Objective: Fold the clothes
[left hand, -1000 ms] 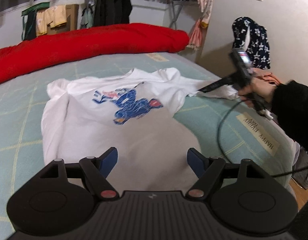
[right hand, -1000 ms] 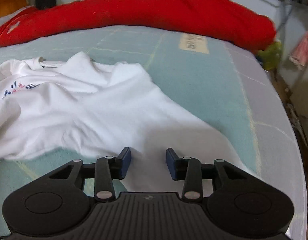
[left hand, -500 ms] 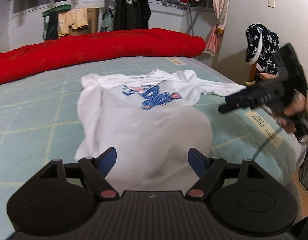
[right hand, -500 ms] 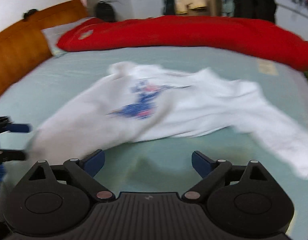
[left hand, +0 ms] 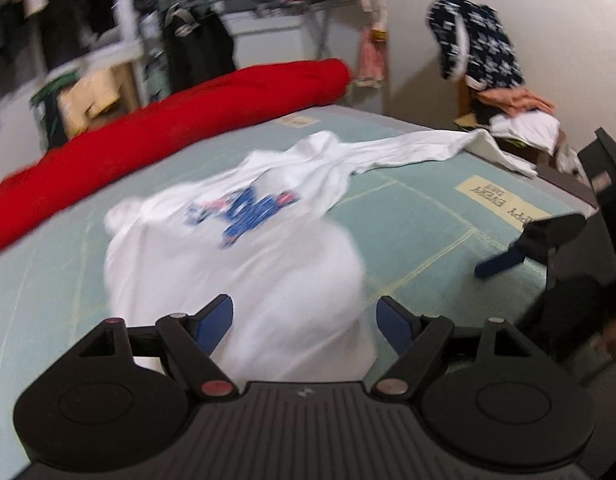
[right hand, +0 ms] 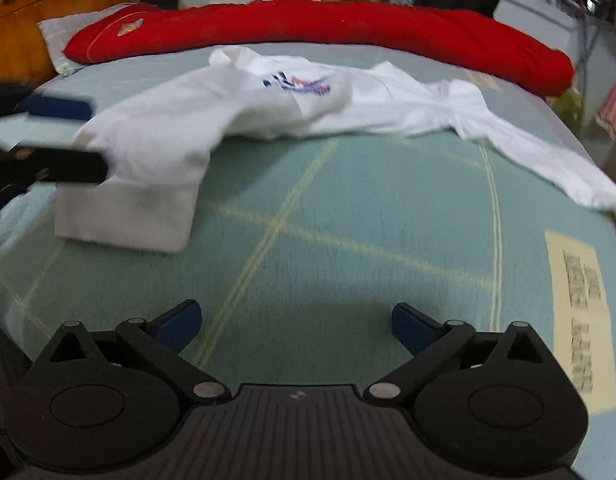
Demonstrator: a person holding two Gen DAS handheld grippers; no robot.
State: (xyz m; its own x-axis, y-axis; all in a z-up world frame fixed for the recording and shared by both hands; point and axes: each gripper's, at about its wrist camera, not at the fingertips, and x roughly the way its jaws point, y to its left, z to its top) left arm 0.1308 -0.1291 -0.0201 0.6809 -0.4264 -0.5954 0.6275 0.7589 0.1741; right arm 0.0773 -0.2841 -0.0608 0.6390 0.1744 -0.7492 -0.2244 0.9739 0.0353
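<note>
Clearly my left gripper (left hand: 304,320) hangs released over the hem of the white sweatshirt (left hand: 244,248), spread print-up on the green bed (right hand: 308,240), one sleeve trailing toward two o'clock. At three o'clock my right gripper (right hand: 294,326) gapes empty. Behind lies a red duvet (right hand: 328,28), beyond it a clothes rack (left hand: 196,40).
</note>
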